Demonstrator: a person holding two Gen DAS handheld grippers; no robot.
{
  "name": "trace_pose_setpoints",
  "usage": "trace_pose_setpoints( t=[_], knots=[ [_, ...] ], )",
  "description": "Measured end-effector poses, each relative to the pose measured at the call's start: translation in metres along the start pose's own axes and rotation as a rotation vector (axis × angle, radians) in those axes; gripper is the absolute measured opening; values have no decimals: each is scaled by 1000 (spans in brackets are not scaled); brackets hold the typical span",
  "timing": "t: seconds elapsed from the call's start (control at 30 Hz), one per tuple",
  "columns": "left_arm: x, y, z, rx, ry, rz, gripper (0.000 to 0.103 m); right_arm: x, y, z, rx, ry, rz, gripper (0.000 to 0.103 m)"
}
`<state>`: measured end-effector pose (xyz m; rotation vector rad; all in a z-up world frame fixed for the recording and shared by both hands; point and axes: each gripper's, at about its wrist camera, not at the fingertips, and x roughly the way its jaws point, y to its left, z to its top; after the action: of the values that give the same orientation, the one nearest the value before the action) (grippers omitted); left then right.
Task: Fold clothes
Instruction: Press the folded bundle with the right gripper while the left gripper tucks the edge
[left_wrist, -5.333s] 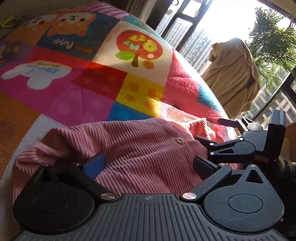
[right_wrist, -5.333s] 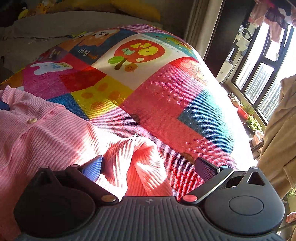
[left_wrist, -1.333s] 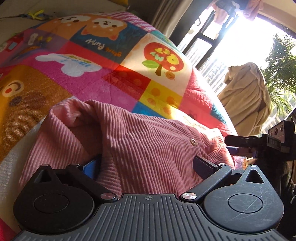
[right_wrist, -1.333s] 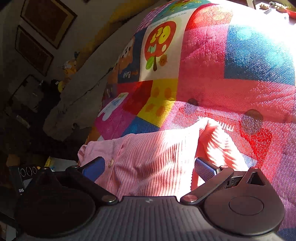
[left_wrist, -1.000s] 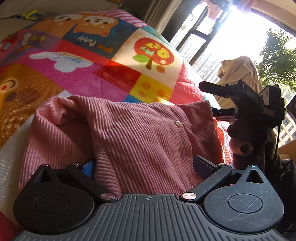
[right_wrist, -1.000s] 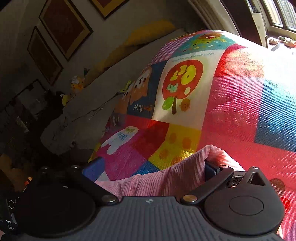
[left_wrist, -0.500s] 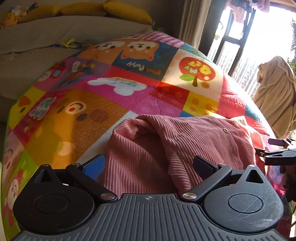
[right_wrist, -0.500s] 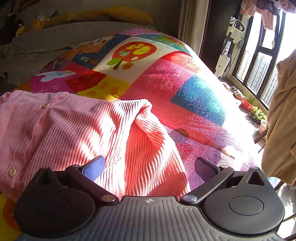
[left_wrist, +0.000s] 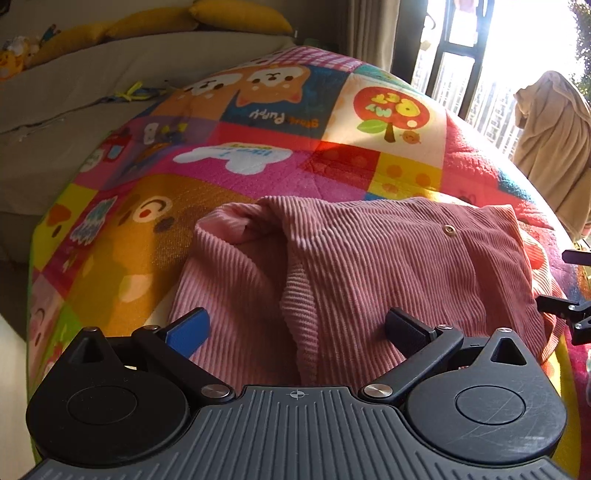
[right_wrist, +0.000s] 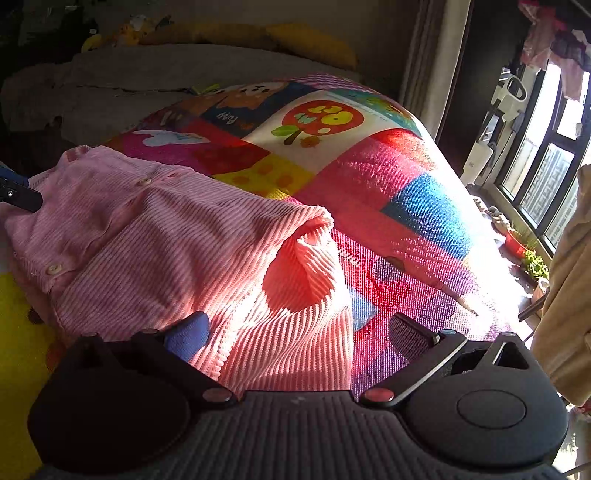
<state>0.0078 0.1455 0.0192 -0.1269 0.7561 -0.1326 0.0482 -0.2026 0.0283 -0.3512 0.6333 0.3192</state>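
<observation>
Both grippers — left gripper (left_wrist: 297, 328) and right gripper (right_wrist: 295, 330) — hover spread wide, gripping nothing, over the pink ribbed button-up garment (left_wrist: 369, 266) lying partly folded on the bright patchwork cartoon quilt (left_wrist: 258, 155); beyond, a beige draped cloth (left_wrist: 554, 147) stands by the glaring window.

garment (left_wrist: 388, 266): pink, ribbed corduroy, pale buttons
blanket (left_wrist: 258, 173): multicolour patchwork squares, cartoon puppies, red apple tree, orange bear face
pillows (left_wrist: 207, 18): yellow
draped cloth (left_wrist: 554, 140): beige
left gripper (left_wrist: 295, 328) pads: one blue, one black
</observation>
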Motion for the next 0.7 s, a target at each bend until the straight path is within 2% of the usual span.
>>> trace_pose_setpoints(
  t=[0.07, 0.17, 0.27, 0.37, 0.43, 0.47, 0.53, 0.6, 0.7],
  knots=[
    [-2, 1, -3, -32, 0, -96, 103, 0, -10, -1, 51, 2, -14, 103],
    [-5, -9, -4, -21, -9, -185, 103, -1, -22, -5, 92, 5, -74, 103],
    [-7, -22, -2, 48, -34, -175, 103, -2, -29, -7, 107, 5, -120, 103],
    [-7, -18, 3, 42, -45, -164, 103, 2, -29, 1, 61, -31, -159, 103],
    [-9, -6, 9, 0, -71, -130, 103, 6, -32, 13, 85, -43, -108, 103],
    [-11, 1, 12, -28, -87, -109, 103, 10, -36, 20, 120, -37, -46, 103],
    [-15, 20, 21, -101, -106, -82, 103, 23, -48, 33, 244, -7, 135, 103],
    [-13, 35, 29, -143, -103, -80, 103, 40, -54, 42, 333, 19, 221, 103],
    [2, 49, 38, -133, -60, -49, 103, 69, -53, 52, 361, 38, 221, 103]
  ],
)
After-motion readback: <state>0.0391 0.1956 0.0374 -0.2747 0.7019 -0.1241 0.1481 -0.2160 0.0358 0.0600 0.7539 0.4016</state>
